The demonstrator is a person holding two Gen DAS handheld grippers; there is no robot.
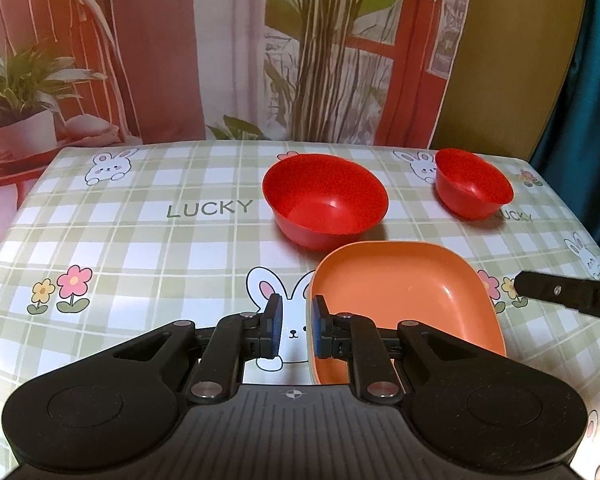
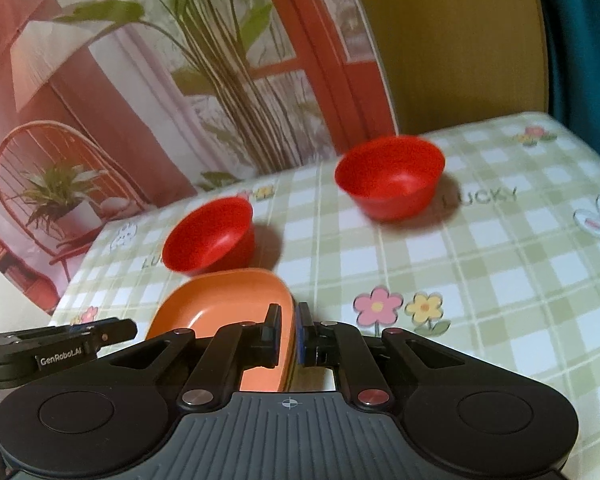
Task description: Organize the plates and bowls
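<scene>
Gripping nothing with the left gripper (image 1: 294, 326), jaws nearly together beside the orange square plate's (image 1: 404, 300) left rim. Pinching that plate's right rim with the right gripper (image 2: 288, 336), near the table's (image 1: 140, 240) front edge. Probably lifting it next; needing clearance from large red bowl (image 1: 324, 200), small red bowl (image 1: 474, 184) behind.

free: tablecloth (image 1: 140, 240) left half | blocked: big bowl (image 1: 325, 200), small bowl (image 1: 473, 184), plate (image 1: 404, 304)
</scene>
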